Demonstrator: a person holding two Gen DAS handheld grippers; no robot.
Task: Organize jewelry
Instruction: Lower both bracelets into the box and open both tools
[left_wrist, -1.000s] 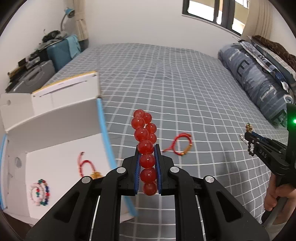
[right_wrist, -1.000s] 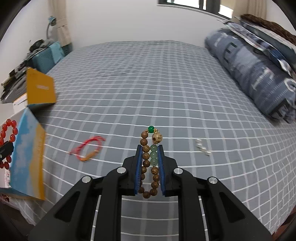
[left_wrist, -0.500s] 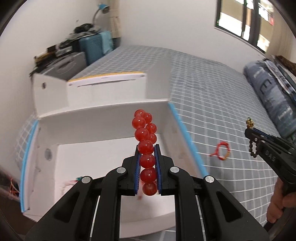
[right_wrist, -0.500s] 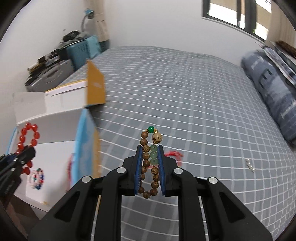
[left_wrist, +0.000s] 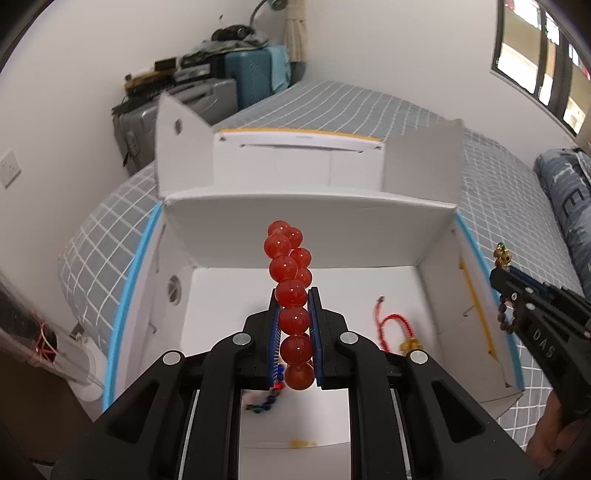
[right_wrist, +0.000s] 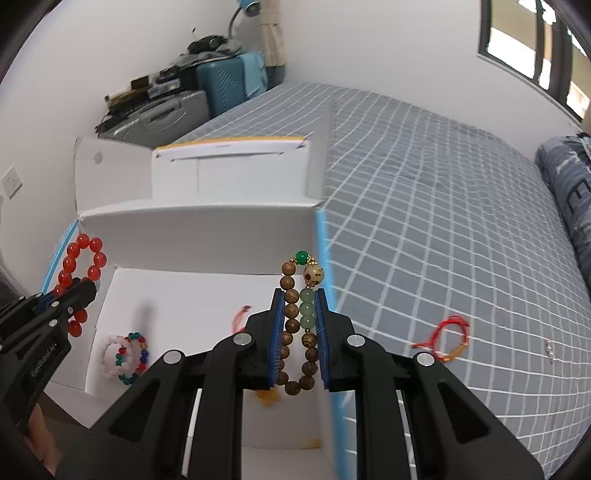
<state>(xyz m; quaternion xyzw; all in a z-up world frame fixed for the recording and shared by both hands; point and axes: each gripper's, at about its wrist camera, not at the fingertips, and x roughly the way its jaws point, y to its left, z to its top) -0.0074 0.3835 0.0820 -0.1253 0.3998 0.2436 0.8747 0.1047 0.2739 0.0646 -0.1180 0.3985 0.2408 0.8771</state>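
Bracelets (right_wrist: 123, 356) in box (right_wrist: 207, 218) on bed (right_wrist: 424, 206)

You are working in even, bright daylight coming from the window (left_wrist: 535, 55) at upper right. Its panes are blowing out to near white. The white box (right_wrist: 207, 295) is reflecting strongly, with a soft shadow falling across its floor. Both views are bending lines at the edges, corners are vignetting black, and the box's edges are smearing.
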